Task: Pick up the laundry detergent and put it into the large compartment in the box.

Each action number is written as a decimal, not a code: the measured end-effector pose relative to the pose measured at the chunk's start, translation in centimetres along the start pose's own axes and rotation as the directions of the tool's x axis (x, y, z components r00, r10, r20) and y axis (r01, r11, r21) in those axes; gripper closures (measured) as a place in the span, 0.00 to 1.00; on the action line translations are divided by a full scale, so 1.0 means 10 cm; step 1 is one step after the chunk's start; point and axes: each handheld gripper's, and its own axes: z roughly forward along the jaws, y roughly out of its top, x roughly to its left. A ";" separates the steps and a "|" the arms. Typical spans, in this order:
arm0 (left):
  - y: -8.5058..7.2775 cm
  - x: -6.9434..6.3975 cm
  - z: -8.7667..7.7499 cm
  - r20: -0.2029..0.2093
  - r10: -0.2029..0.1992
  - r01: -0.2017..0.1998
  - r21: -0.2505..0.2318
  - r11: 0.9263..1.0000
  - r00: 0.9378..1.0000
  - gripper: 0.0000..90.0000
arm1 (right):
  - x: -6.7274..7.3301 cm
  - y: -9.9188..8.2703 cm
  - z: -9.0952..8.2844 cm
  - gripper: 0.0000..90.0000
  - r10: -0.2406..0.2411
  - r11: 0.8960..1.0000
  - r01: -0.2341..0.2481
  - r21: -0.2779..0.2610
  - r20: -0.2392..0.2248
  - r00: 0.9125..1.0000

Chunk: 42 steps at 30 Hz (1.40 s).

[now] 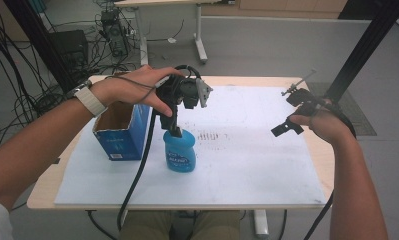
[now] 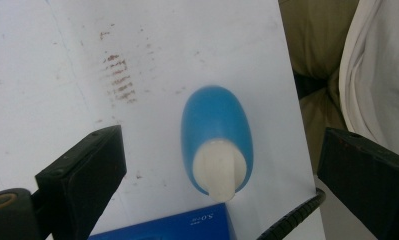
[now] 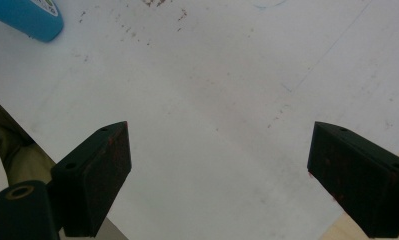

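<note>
Table [image 1: 307,150]: a light wooden top, seen from the high view, largely covered by a white board.
White board [image 1: 247,165]: laid flat across the table; a patch of brownish scuff marks [image 1: 209,136] is seen near its middle, just right of the bottle.
Blue box [image 1: 121,131]: an open-topped carton stood upright at the board's left side, close beside the bottle but apart from it.
Blue bottle [image 1: 180,152]: stood upright on the board, right of the box, its white cap [image 2: 218,170] pointed up toward the camera in the left gripper view.
Left gripper [image 1: 174,131]: held point-down directly over the bottle's top; in the left gripper view its jaws are seen spread wide to either side of the bottle, with nothing clasped between them.
Right gripper [image 1: 287,127]: held aloft over the board's right side, well apart from the bottle; its jaws are seen parted wide above bare board in the right gripper view, nothing gripped.
</note>
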 end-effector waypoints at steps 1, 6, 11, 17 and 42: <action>0.00 0.00 0.00 0.000 0.000 0.000 0.000 1.000 1.000 0.06 | 0.00 0.00 0.00 0.12 0.003 1.000 -0.003 0.001 0.000 1.000; 0.00 0.00 0.05 -0.007 -0.008 0.008 0.020 1.000 1.000 0.06 | 0.00 0.00 0.00 0.12 0.001 1.000 -0.001 0.002 0.001 1.000; -0.03 0.02 0.08 0.001 -0.012 0.012 0.018 1.000 1.000 0.06 | 0.01 0.02 -0.01 0.12 0.002 1.000 -0.002 0.001 0.002 1.000; -0.07 -0.01 0.09 -0.012 -0.002 0.002 0.014 1.000 1.000 0.07 | 0.01 0.04 0.01 0.12 -0.001 1.000 0.001 0.005 -0.002 1.000; -0.10 0.02 0.29 -0.001 -0.026 0.026 0.035 0.999 1.000 0.07 | -0.01 0.02 0.03 0.12 0.001 1.000 -0.001 -0.003 -0.008 1.000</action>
